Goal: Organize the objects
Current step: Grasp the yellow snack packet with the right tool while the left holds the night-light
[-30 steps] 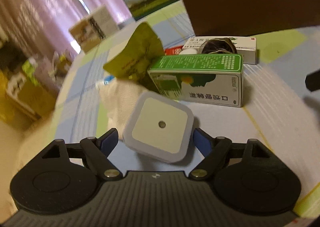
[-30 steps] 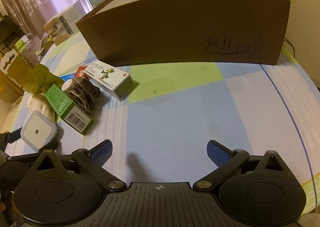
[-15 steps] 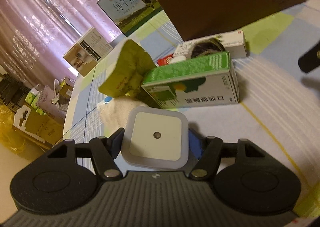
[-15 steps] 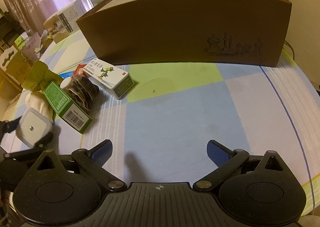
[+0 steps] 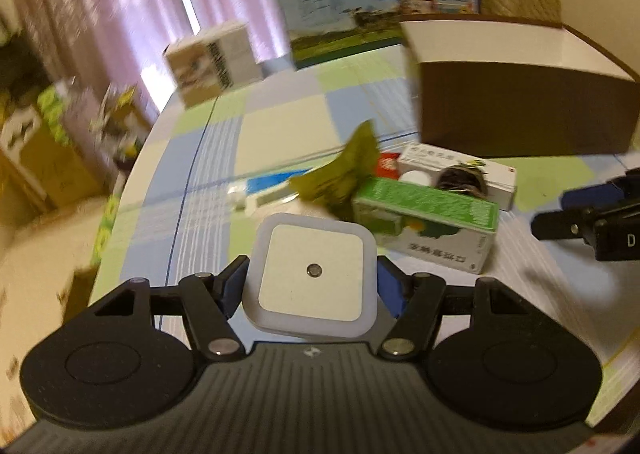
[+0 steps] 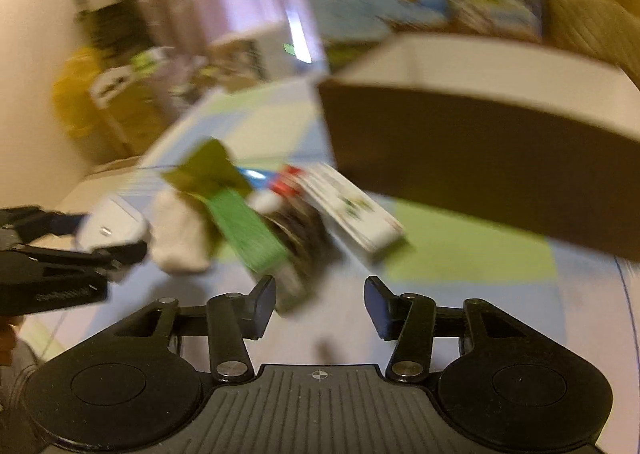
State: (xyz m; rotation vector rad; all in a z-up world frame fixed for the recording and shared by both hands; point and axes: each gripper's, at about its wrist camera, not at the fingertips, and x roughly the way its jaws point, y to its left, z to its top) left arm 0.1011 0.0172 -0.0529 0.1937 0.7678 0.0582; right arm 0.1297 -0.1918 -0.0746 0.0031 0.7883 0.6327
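My left gripper (image 5: 312, 286) is shut on a white square night light (image 5: 314, 274), lifted off the table; the right wrist view shows the night light (image 6: 112, 226) held at far left. Beyond it lie a green box (image 5: 428, 218), an olive-green pouch (image 5: 348, 170), a white box with a green print (image 5: 460, 170) and a dark bundle (image 5: 460, 178). My right gripper (image 6: 320, 306) is open and empty, its fingers just short of the green box (image 6: 248, 230). A brown bin with a white inside (image 6: 500, 150) stands behind the pile.
A white cloth (image 6: 180, 230) lies by the pouch. Cartons (image 5: 340, 18) and a small box (image 5: 212, 62) stand at the far side of the checked tablecloth (image 5: 280, 126). Yellow boxes (image 5: 36, 158) sit off the table's left edge. The right gripper's fingers (image 5: 592, 214) reach in from the right.
My left gripper has closed on the night light and lifted it. My right gripper has swung left toward the pile, and its fingers have narrowed.
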